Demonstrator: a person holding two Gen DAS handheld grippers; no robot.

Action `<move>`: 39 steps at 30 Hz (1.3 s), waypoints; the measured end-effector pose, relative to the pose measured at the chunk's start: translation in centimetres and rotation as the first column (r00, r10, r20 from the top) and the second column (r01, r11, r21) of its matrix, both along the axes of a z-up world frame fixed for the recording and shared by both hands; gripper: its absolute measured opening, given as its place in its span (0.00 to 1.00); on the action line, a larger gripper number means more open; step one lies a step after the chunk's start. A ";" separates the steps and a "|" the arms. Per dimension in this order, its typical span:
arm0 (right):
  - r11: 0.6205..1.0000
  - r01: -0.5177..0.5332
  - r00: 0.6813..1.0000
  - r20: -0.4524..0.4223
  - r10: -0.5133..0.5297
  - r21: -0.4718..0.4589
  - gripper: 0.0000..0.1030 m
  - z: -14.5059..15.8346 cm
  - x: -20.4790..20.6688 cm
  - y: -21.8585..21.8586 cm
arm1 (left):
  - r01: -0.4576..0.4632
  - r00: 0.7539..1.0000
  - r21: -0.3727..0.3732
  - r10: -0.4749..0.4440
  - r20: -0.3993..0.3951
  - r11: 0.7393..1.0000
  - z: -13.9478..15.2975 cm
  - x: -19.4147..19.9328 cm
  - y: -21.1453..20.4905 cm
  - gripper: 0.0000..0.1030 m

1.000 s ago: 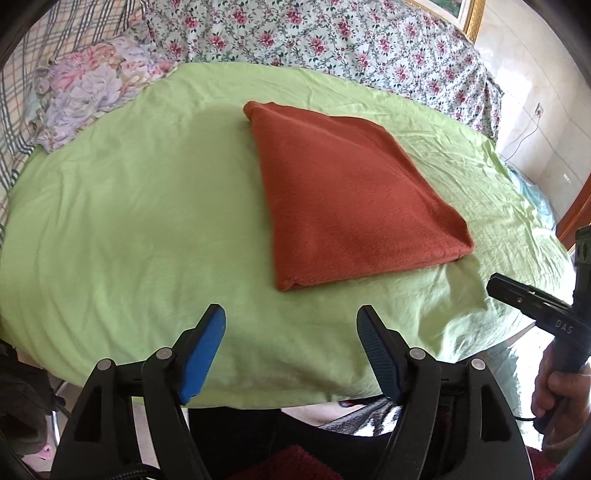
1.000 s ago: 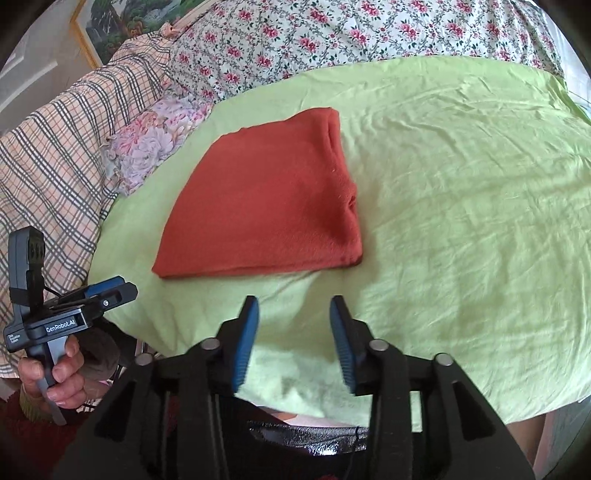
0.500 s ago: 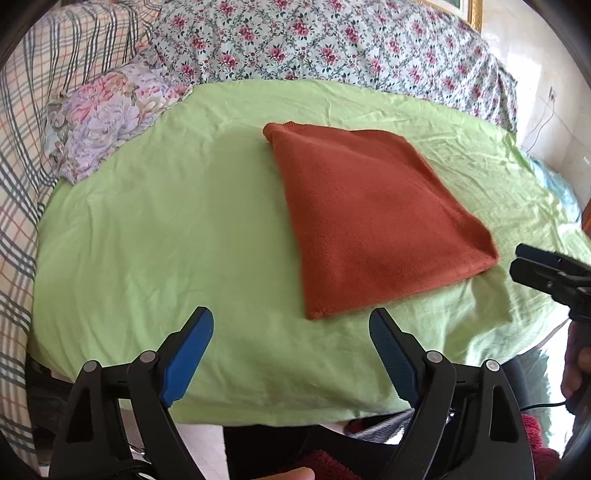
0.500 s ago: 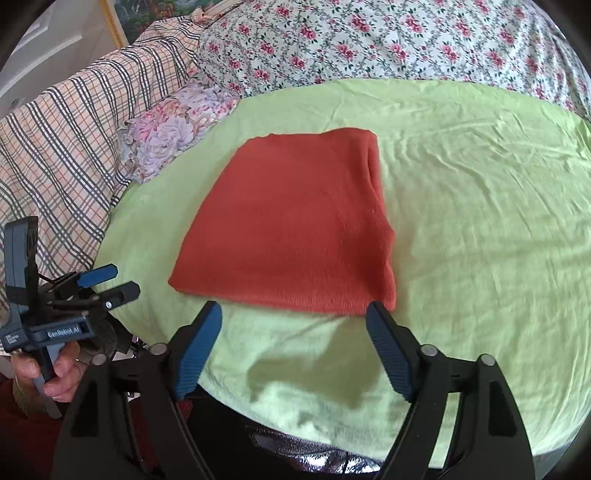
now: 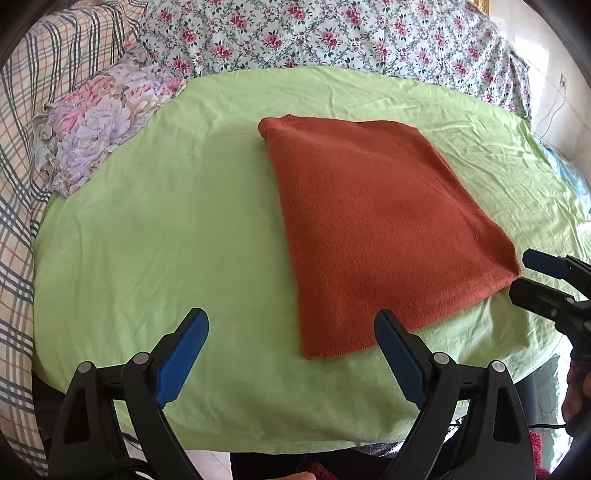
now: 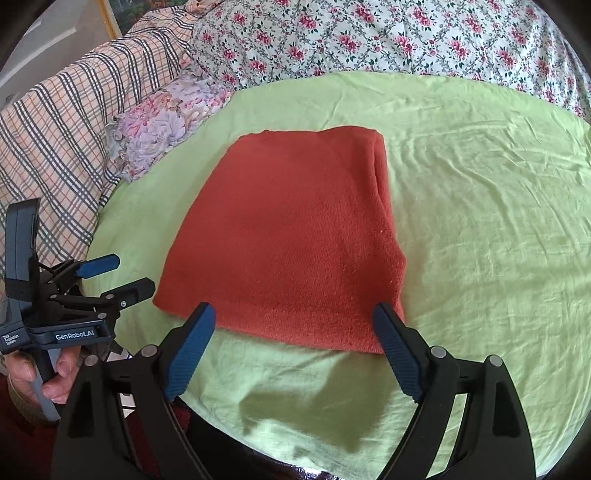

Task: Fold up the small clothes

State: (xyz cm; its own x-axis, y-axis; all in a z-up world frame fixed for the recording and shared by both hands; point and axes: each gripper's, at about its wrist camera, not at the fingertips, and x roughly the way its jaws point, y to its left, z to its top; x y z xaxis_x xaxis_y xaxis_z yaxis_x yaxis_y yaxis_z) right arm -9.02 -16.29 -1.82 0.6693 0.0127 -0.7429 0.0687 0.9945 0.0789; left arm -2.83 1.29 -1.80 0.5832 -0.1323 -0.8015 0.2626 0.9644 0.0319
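Observation:
A rust-red garment [image 5: 380, 229] lies folded into a flat rectangle on the green sheet [image 5: 147, 240]. My left gripper [image 5: 291, 317] hovers over the sheet near the garment's near left corner. Its jaws are opening and nothing is between them. In the right wrist view, the same garment [image 6: 295, 236] lies just beyond my right gripper [image 6: 293, 308], above its near edge. Those jaws are opening too and hold nothing. Each gripper shows in the other's view: the right gripper [image 5: 546, 280] by the garment's right corner, the left gripper [image 6: 110, 277] by its left corner.
A floral pillow [image 5: 96, 129] lies at the sheet's far left, with a plaid blanket [image 5: 18, 184] beyond it. A rose-patterned bedcover [image 5: 332, 33] runs along the back. The sheet's front edge drops off just below the grippers. A hand [image 6: 40, 373] grips the left handle.
Both grippers' jaws have spread wider, the right one much more. The folded garment now sits nearer the fingertips in both views. It has kept its shape and place on the sheet.

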 end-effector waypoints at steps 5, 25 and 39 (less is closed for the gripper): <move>1.000 0.001 1.000 -0.009 -0.002 -0.028 0.88 0.0 -0.9 0.7 | -0.027 1.000 0.039 0.027 0.010 0.999 0.1 -0.6 0.5 0.91; 0.998 -0.016 1.000 -0.026 0.015 -0.058 0.95 0.7 2.2 0.2 | -0.015 1.000 0.042 0.014 0.014 0.999 0.9 1.8 -1.1 0.94; 0.998 -0.020 0.998 -0.059 0.016 -0.061 0.95 0.5 5.4 -0.2 | -0.025 0.999 0.012 0.025 -0.021 1.000 0.3 4.5 -1.8 0.95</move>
State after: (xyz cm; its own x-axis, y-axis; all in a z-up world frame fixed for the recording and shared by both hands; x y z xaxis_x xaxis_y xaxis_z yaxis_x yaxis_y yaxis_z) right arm -3.67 -16.50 -1.31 0.6248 -0.0227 -0.7804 0.0532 0.9985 0.0136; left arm 1.70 -0.49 -1.45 0.5690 -0.1084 -0.8152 0.2394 0.9702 0.0381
